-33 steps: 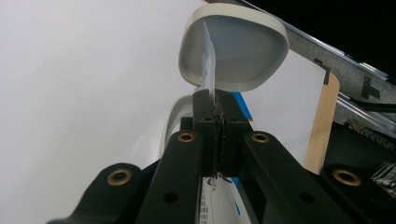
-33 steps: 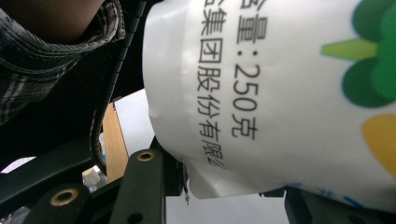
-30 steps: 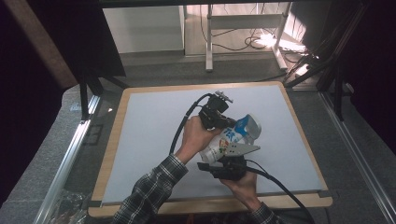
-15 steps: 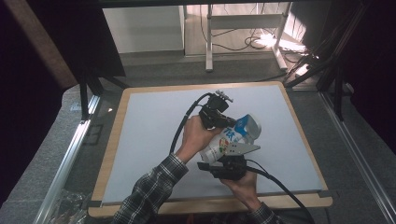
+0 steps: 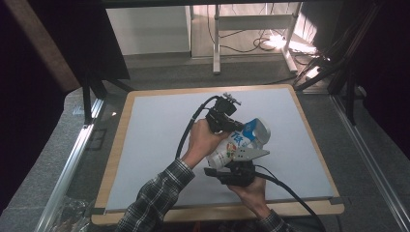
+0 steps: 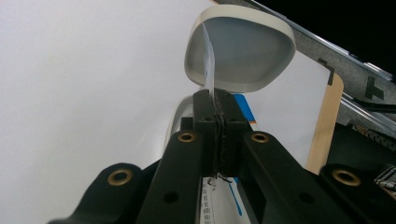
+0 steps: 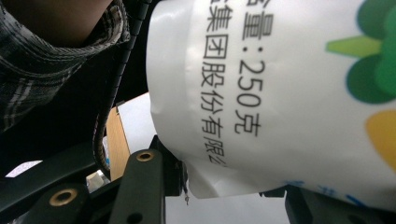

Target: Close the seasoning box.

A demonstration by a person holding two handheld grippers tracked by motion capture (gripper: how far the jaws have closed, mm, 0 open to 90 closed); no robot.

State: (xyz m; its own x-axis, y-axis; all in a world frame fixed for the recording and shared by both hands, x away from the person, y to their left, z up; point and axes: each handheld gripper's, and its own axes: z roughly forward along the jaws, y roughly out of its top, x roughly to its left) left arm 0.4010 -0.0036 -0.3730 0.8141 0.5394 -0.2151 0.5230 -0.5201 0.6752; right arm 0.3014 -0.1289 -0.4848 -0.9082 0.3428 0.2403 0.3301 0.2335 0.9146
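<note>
Left gripper (image 6: 215,126) jaws pinch the pouch's (image 5: 235,145) film — right gripper (image 5: 235,170) jaws clamp its body.

Right gripper (image 5: 235,166) jaws are sitting hidden under the white pouch (image 5: 237,142) in the high view. In the right gripper view the pouch's printed text is running off the frame edges. The left hand (image 5: 202,140) is covering part of the left gripper (image 5: 223,117).

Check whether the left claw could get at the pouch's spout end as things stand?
Probably yes: the left claw is already shut on a thin flap of the pouch just below its pale oval end, with nothing between; the right claw holds the body.
</note>
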